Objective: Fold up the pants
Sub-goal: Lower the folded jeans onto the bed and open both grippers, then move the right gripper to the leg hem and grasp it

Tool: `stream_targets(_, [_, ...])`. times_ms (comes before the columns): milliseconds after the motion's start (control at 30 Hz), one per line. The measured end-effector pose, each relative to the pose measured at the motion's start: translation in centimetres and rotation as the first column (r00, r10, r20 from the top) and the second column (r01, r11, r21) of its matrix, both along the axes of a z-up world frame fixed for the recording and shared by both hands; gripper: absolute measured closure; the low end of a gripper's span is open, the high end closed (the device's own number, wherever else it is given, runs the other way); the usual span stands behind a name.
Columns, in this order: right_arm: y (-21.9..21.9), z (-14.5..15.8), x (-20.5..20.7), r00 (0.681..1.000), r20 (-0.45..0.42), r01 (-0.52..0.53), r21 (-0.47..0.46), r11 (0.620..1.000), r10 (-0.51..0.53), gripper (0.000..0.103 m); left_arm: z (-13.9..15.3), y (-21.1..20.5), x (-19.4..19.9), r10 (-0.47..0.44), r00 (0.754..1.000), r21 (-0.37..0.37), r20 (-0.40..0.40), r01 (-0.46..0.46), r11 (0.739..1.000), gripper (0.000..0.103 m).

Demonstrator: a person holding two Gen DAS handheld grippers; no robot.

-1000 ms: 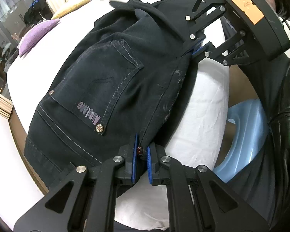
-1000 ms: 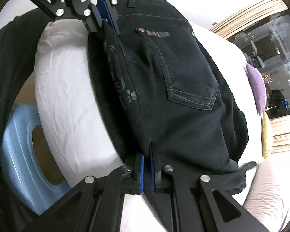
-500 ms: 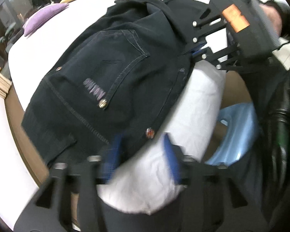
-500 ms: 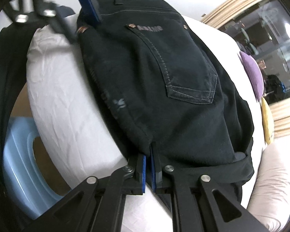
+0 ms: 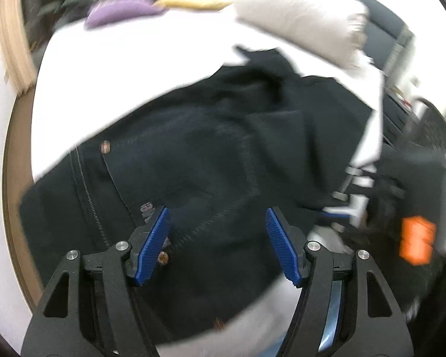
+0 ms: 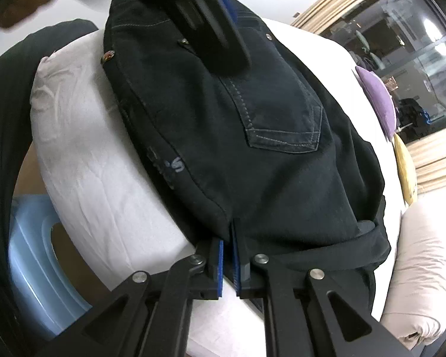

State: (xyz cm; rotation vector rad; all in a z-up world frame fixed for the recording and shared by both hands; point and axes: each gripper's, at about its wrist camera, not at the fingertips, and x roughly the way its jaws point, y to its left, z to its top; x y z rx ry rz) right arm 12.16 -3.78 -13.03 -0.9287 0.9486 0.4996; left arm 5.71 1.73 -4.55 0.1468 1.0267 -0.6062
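I've just let the pants (image 5: 211, 160) go from my left tool (image 5: 218, 245), jaws opening, while my right tool (image 6: 228, 263) pinches their edge, so this fold is laid.

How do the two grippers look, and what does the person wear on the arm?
Both grippers are black, with cut-out triangular frames and silver bolts. The left gripper and the right gripper have fingers faced with ribbed blue pads. An orange label sits on the right gripper's body. The person wears a dark sleeve.
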Motion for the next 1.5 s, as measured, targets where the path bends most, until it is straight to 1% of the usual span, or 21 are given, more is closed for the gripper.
stream_targets(67, [0.0, 0.0, 0.1, 1.000, 0.006, 0.010, 0.007, 1.000, -0.010, 0.093, -1.9, -0.3, 1.7, 0.041, 0.999, 0.030, -0.035, -0.040, 0.999, 0.038])
stream_targets(200, [-0.4, 0.2, 0.0, 0.999, 0.017, 0.035, 0.029, 0.999, -0.036, 0.089, -3.1, -2.0, 2.1, 0.013, 1.000, 0.120, 0.022, -0.015, 0.993, 0.037])
stream_targets(300, [-1.2, 0.5, -0.2, 0.997, 0.002, 0.077, 0.079, 0.994, -0.078, 0.081, -3.2, -2.2, 2.8, 0.037, 0.999, 0.098, 0.015, -0.038, 0.994, 0.036])
stream_targets(367, [-1.8, 1.0, -0.2, 0.994, -0.017, 0.111, 0.124, 0.986, -0.110, 0.068, -3.1, -2.3, 3.4, 0.067, 0.998, 0.070, -0.003, -0.067, 0.995, 0.036])
stream_targets(433, [-2.9, 1.9, -0.2, 0.988, -0.081, 0.148, 0.203, 0.968, -0.134, 0.024, -2.8, -2.6, 3.6, 0.081, 0.997, 0.075, -0.006, -0.080, 0.994, 0.036])
stream_targets(467, [-3.3, 2.3, -0.3, 0.985, -0.104, 0.157, 0.236, 0.959, -0.136, 0.020, -2.9, -2.6, 3.6, 0.087, 0.996, 0.081, -0.005, -0.086, 0.993, 0.036])
stream_targets(533, [-4.6, 3.7, -0.7, 0.980, -0.132, 0.186, 0.310, 0.933, -0.151, 0.020, -1.9, -2.8, 2.7, 0.102, 0.994, 0.082, 0.024, -0.104, 0.991, 0.036])
stream_targets(567, [-5.4, 4.4, -0.5, 0.973, -0.152, 0.215, 0.344, 0.914, -0.172, 0.020, -1.2, -3.0, 2.7, 0.106, 0.994, 0.065, 0.039, -0.109, 0.992, 0.036])
stream_targets(600, [-6.6, 5.2, -0.1, 0.962, -0.185, 0.259, 0.394, 0.882, -0.200, 0.020, -0.7, -3.1, 2.8, 0.113, 0.992, 0.043, 0.047, -0.115, 0.992, 0.036])
stream_targets(667, [-9.8, 6.9, 1.8, 0.923, -0.257, 0.382, 0.503, 0.775, -0.288, 0.022, -0.8, -3.2, 3.7, 0.142, 0.989, 0.029, 0.039, -0.143, 0.989, 0.036])
stream_targets(700, [-11.8, 7.8, 3.2, 0.894, -0.283, 0.449, 0.546, 0.707, -0.348, 0.025, -1.5, -3.1, 4.4, 0.159, 0.987, 0.032, 0.018, -0.160, 0.987, 0.036])
stream_targets(767, [-14.9, 9.1, 6.0, 0.838, -0.304, 0.540, 0.581, 0.609, -0.454, 0.030, -3.5, -2.6, 5.6, 0.197, 0.979, 0.029, -0.047, -0.196, 0.980, 0.036])
stream_targets(800, [-16.1, 9.5, 7.0, 0.814, -0.308, 0.570, 0.591, 0.571, -0.493, 0.034, -3.9, -2.7, 5.8, 0.201, 0.979, 0.025, -0.038, -0.200, 0.979, 0.036])
stream_targets(833, [-17.6, 10.2, 8.5, 0.786, -0.308, 0.596, 0.609, 0.524, -0.536, 0.034, -4.0, -3.2, 5.9, 0.201, 0.979, 0.042, -0.022, -0.200, 0.979, 0.036])
stream_targets(900, [-19.7, 11.3, 11.3, 0.737, -0.288, 0.627, 0.630, 0.459, -0.612, 0.034, -4.1, -4.2, 6.2, 0.212, 0.977, 0.082, -0.008, -0.211, 0.974, 0.035])
stream_targets(967, [-21.4, 11.6, 15.0, 0.655, -0.266, 0.685, 0.605, 0.406, -0.707, 0.034, -4.2, -4.6, 6.2, 0.221, 0.975, 0.091, -0.002, -0.220, 0.971, 0.034])
stream_targets(1100, [-21.6, 9.8, 21.8, 0.594, -0.245, 0.746, 0.526, 0.409, -0.766, 0.034, -4.7, -4.5, 6.4, 0.231, 0.973, 0.071, -0.014, -0.229, 0.971, 0.034])
stream_targets(1267, [-21.2, 5.4, 28.9, 0.528, -0.266, 0.815, 0.425, 0.394, -0.807, 0.034, -4.7, -2.9, 7.1, 0.226, 0.973, 0.041, -0.045, -0.224, 0.974, 0.035])
stream_targets(1400, [-22.5, 1.4, 32.5, 0.424, -0.309, 0.890, 0.316, 0.329, -0.851, 0.034, -4.8, -2.7, 7.8, 0.215, 0.975, 0.031, -0.059, -0.213, 0.977, 0.035])
stream_targets(1433, [-22.8, 0.6, 33.0, 0.406, -0.329, 0.897, 0.321, 0.303, -0.852, 0.031, -4.8, -2.7, 7.9, 0.212, 0.975, 0.029, -0.060, -0.211, 0.977, 0.035])
stream_targets(1500, [-23.5, 0.4, 33.2, 0.396, -0.332, 0.893, 0.357, 0.275, -0.856, 0.032, -4.8, -2.8, 7.9, 0.211, 0.976, 0.029, -0.060, -0.210, 0.977, 0.035])
